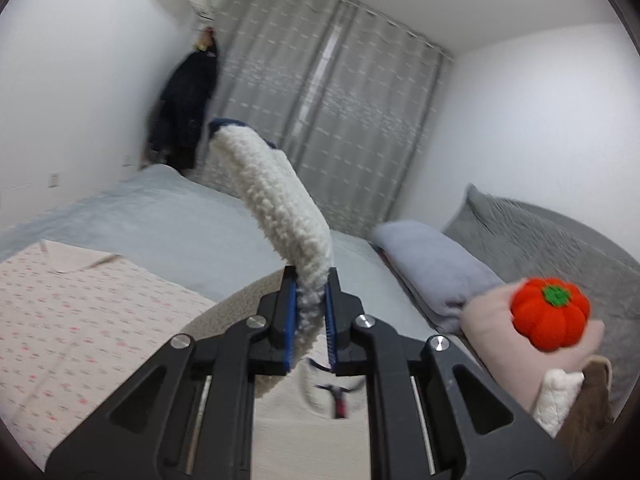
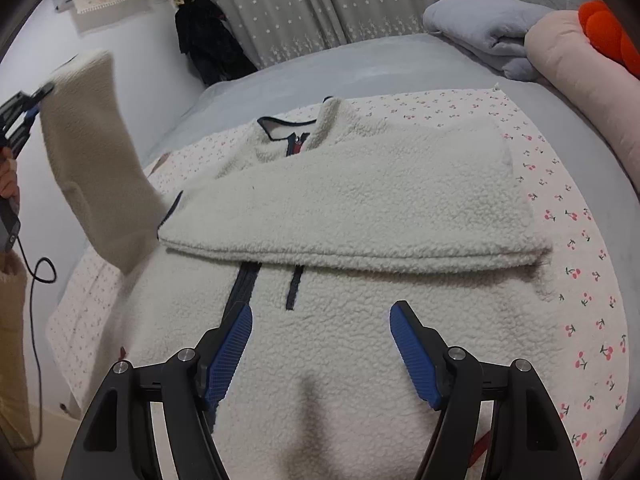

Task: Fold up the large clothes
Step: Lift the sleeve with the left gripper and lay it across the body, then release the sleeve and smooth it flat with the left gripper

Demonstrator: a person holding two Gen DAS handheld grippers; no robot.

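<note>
A cream fleece jacket with navy trim lies front up on a cherry-print sheet on the bed. One sleeve is folded across its chest. My left gripper is shut on the other sleeve and holds it lifted in the air; it shows at the left of the right wrist view, with the sleeve hanging from it. My right gripper is open and empty, just above the jacket's lower front near the zipper.
A folded grey blanket, a pink cushion and an orange pumpkin plush lie at the head of the bed. A dark coat hangs by the grey curtains. A cable hangs at left.
</note>
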